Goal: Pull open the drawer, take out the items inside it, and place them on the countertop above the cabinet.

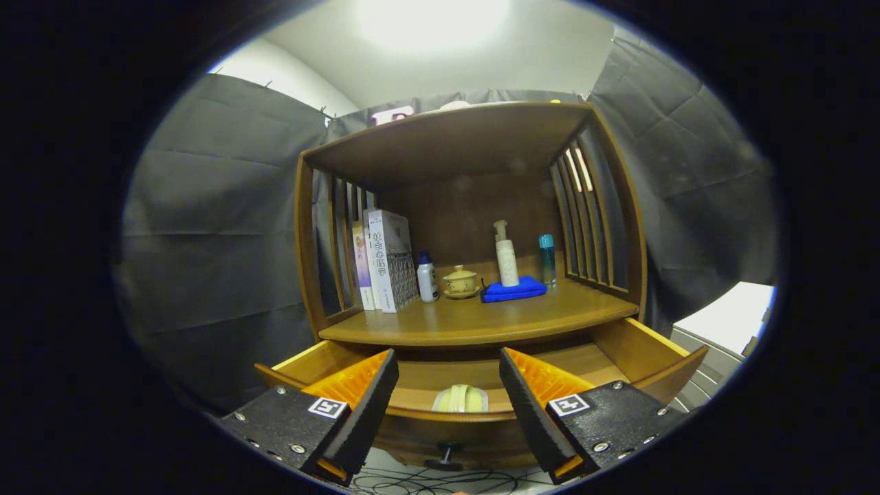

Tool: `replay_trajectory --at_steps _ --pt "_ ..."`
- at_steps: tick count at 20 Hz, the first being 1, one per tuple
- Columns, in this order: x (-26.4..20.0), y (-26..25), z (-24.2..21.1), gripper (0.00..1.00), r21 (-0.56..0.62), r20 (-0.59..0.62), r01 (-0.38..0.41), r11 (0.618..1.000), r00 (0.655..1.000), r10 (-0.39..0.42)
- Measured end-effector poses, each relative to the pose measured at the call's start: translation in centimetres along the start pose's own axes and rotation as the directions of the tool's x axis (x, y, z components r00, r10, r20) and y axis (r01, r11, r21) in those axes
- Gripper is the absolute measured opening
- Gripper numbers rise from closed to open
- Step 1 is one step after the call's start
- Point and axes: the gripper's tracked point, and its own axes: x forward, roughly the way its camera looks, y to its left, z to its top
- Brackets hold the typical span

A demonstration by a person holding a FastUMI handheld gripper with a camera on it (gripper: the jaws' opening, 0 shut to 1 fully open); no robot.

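The tongs (pixel 447 405) are hanging wide open in front of a wooden cabinet (pixel 619 206), holding nothing, with their 2 fingers (pixel 375 405) spread apart and angled toward the pulled-out drawer (pixel 660 357). The drawer is standing open below the surface (pixel 474 320), its front panel sitting just ahead of the fingers and its small knob (pixel 445 455) showing low between them. Inside the drawer, a pale yellow-green item (pixel 460 399) is lying close behind the front panel, roughly midway between the 2 fingers and apart from both; what kind of thing it is I cannot tell. On the surface above, beyond the fingers, several things are standing in a row: 3 or so upright books (pixel 388 261) are leaning at the left against the slatted side, a small white bottle with a dark cap (pixel 427 276) is standing just beside them, and a little lidded cup on a saucer (pixel 460 282) is sitting next to it. Further right, a folded blue cloth (pixel 514 289) is lying flat with a white pump bottle (pixel 507 256) standing at its back edge; whether the bottle is resting on the cloth or just behind it is not clear. A slim blue bottle (pixel 546 260) is standing near the right slats. Dark cables (pixel 440 481) are trailing on the floor below the drawer.
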Motion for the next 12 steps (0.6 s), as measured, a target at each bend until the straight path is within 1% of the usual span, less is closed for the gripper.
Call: replay_trajectory --at_steps 2,5,9,12 --pt "2.0 0.0 -0.5 0.91 0.009 -0.083 -0.015 1.000 0.996 0.016" --pt "4.6 -0.8 -2.0 0.91 -0.008 -0.200 -0.017 1.000 0.980 0.015" --pt "6.3 -1.3 -5.1 0.91 -0.054 -0.338 -0.028 0.998 0.941 0.008" --pt "7.3 -1.3 -7.7 0.91 -0.041 -0.434 -0.035 0.999 0.901 0.014"
